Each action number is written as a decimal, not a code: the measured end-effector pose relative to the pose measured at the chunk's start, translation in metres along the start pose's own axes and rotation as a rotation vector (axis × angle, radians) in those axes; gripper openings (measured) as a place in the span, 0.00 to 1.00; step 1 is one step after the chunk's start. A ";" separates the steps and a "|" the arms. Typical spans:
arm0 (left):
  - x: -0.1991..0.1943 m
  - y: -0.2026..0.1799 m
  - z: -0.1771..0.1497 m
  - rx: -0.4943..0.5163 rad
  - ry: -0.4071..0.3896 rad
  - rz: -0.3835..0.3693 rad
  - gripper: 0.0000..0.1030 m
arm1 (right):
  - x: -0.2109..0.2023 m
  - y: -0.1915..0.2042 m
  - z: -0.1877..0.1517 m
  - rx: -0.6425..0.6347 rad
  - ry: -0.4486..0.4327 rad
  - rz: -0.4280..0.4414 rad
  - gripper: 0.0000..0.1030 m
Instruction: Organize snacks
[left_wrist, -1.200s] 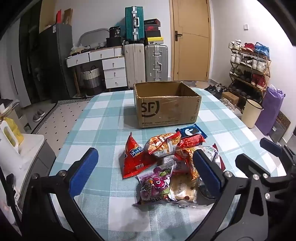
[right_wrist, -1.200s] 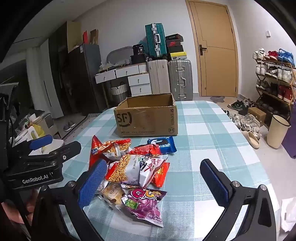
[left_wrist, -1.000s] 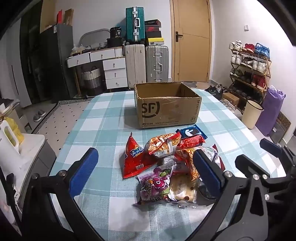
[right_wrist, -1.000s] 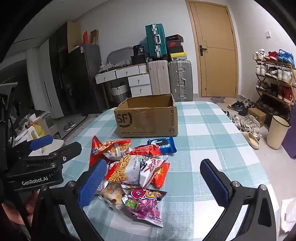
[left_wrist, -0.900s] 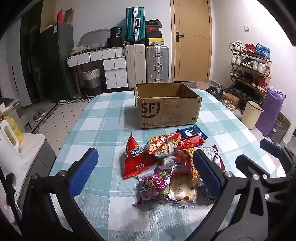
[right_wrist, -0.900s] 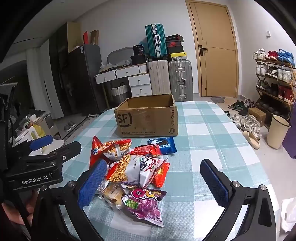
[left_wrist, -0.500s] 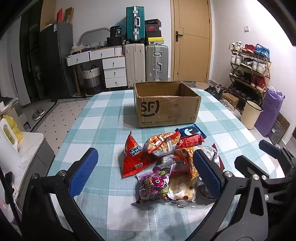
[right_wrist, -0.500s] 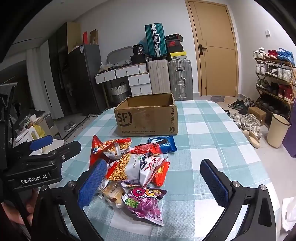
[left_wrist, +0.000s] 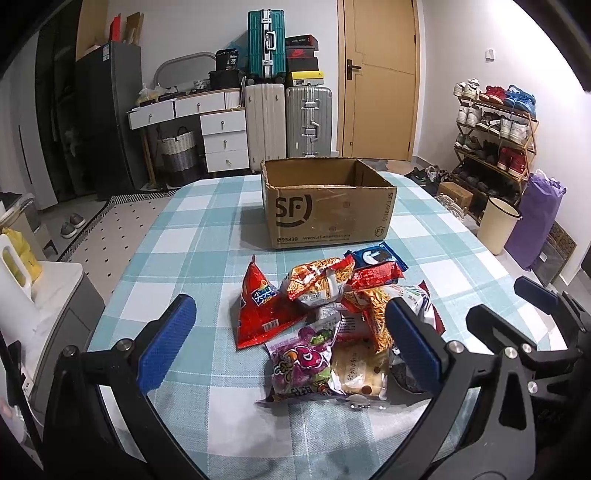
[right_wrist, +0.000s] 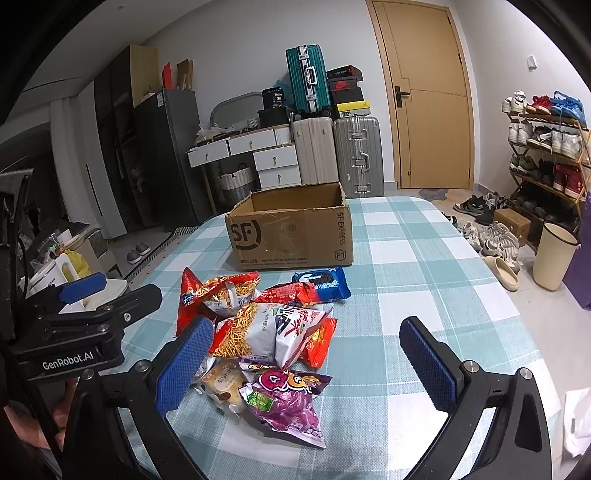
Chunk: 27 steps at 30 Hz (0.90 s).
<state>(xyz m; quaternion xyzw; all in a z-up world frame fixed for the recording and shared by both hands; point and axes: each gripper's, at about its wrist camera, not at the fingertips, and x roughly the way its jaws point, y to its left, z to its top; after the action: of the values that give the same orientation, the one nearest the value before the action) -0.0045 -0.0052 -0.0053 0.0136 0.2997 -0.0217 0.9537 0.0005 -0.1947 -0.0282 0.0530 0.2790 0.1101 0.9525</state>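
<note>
Both claws hang spread wide and empty over the counter (left_wrist: 207, 236). The snack pile (left_wrist: 328, 317) lies just ahead between them, cardboard box (left_wrist: 328, 210) beyond. The purple bag (right_wrist: 286, 402) sits nearest, inside the right claw (right_wrist: 306, 363); the left claw (left_wrist: 291, 339) frames the red pouch (left_wrist: 258, 306).

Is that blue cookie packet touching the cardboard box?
Apart. The right wrist view shows a strip of checked tablecloth between the blue cookie packet and the cardboard box.
</note>
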 end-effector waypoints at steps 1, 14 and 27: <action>0.001 0.000 0.000 0.000 0.002 0.000 0.99 | 0.000 0.000 0.000 0.002 -0.001 0.000 1.00; 0.002 0.000 -0.001 0.000 0.000 0.009 0.99 | -0.001 -0.002 -0.001 0.003 -0.001 0.000 1.00; 0.004 0.001 -0.003 0.001 -0.004 0.016 0.99 | -0.001 -0.002 -0.002 0.006 0.002 -0.009 1.00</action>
<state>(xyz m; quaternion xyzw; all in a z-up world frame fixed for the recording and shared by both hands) -0.0028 -0.0043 -0.0103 0.0164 0.2975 -0.0142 0.9545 -0.0012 -0.1969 -0.0297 0.0546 0.2805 0.1052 0.9525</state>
